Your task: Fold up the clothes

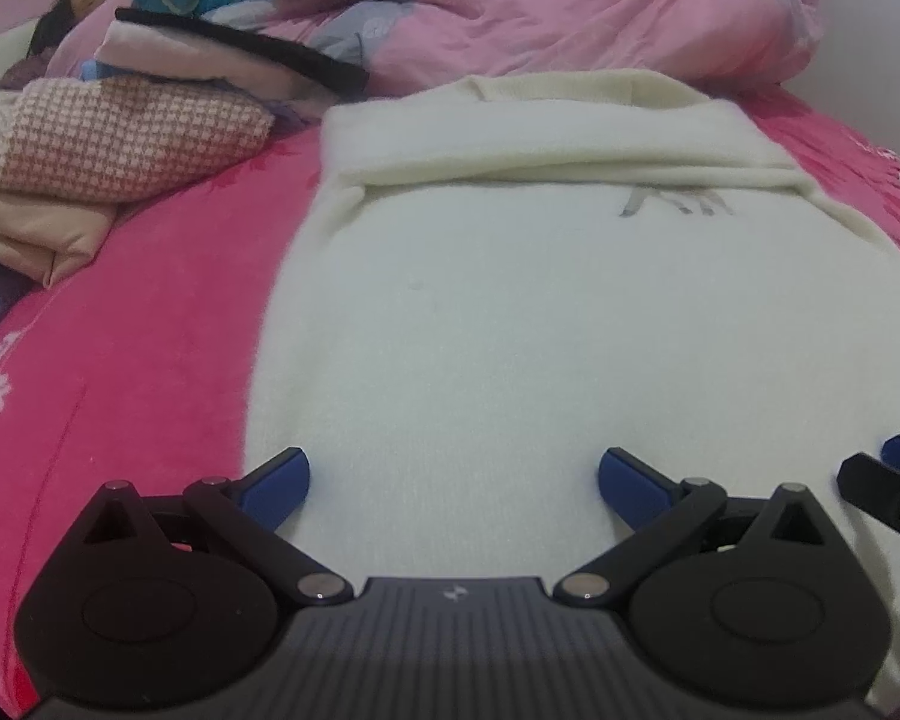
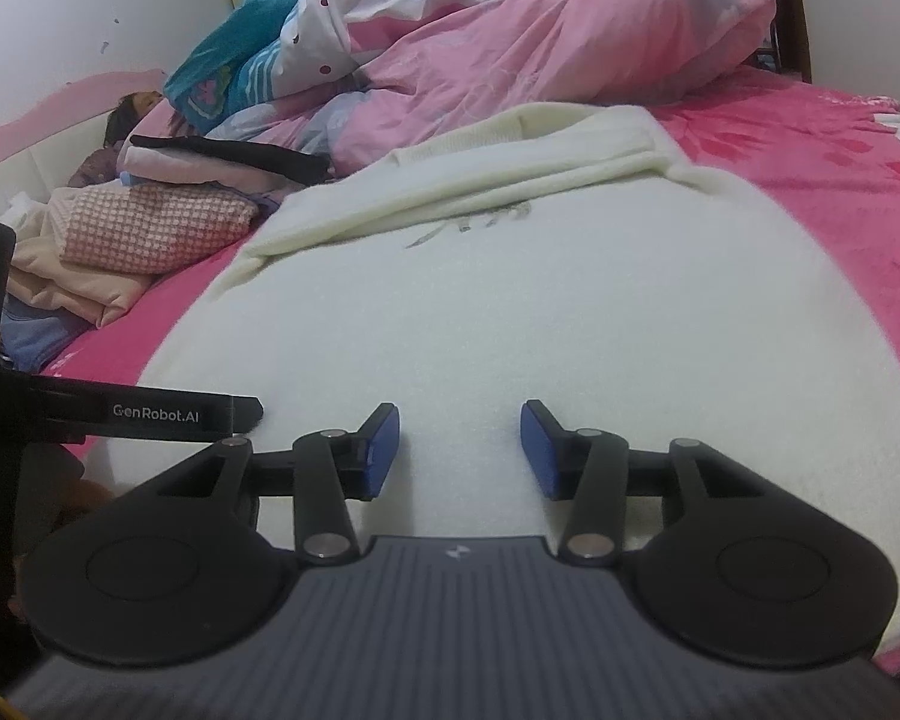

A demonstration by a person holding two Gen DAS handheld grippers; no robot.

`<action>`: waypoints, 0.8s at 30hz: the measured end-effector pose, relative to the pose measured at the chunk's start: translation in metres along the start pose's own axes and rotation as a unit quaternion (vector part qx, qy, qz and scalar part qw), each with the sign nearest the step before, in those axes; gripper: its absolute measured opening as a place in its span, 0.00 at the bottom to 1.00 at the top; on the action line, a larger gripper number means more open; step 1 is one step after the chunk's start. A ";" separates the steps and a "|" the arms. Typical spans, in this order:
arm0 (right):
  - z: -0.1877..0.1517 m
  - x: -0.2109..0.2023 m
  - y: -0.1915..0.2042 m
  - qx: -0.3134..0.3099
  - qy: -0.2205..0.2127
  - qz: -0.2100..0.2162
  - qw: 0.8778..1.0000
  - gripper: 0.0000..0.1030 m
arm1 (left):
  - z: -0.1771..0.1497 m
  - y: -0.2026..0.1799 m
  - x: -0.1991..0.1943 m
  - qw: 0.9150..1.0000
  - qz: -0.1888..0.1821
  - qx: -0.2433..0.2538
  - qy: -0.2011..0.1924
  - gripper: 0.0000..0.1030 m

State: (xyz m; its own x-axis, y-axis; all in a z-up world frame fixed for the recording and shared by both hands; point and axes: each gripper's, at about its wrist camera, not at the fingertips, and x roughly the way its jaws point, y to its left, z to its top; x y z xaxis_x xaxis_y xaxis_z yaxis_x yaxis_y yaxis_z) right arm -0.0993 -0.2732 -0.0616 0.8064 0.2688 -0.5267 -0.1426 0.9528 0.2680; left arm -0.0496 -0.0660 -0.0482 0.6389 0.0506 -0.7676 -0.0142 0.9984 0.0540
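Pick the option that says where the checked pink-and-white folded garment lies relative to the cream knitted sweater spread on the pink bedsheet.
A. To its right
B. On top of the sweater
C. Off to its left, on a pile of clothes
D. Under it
C: the checked pink-and-white folded garment sits on a pile left of the cream knitted sweater, apart from it.

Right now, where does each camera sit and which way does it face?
Left wrist: on the left claw, angled down over the cream sweater toward the pink duvet; its open blue pads show, and the right claw's tip at the right edge.
Right wrist: on the right claw, same heading; its open pads show, and the left device at the left edge.
Shared: sweater, checked folded pile, duvet, pink sheet.
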 end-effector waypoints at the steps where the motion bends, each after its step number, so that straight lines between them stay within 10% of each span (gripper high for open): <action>1: 0.000 0.000 0.000 0.000 0.000 0.000 1.000 0.43 | 0.001 0.001 0.000 1.000 -0.002 -0.004 0.006 1.00; 24: 0.001 0.001 0.000 0.001 0.001 0.003 1.000 0.46 | 0.005 0.000 0.001 1.000 0.009 -0.016 0.019 1.00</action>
State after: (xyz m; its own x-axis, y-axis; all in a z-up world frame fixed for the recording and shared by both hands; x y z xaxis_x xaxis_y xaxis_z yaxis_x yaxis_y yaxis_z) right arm -0.0979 -0.2732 -0.0609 0.8048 0.2755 -0.5257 -0.1469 0.9507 0.2733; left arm -0.0455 -0.0663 -0.0460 0.6080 0.0680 -0.7910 -0.0505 0.9976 0.0469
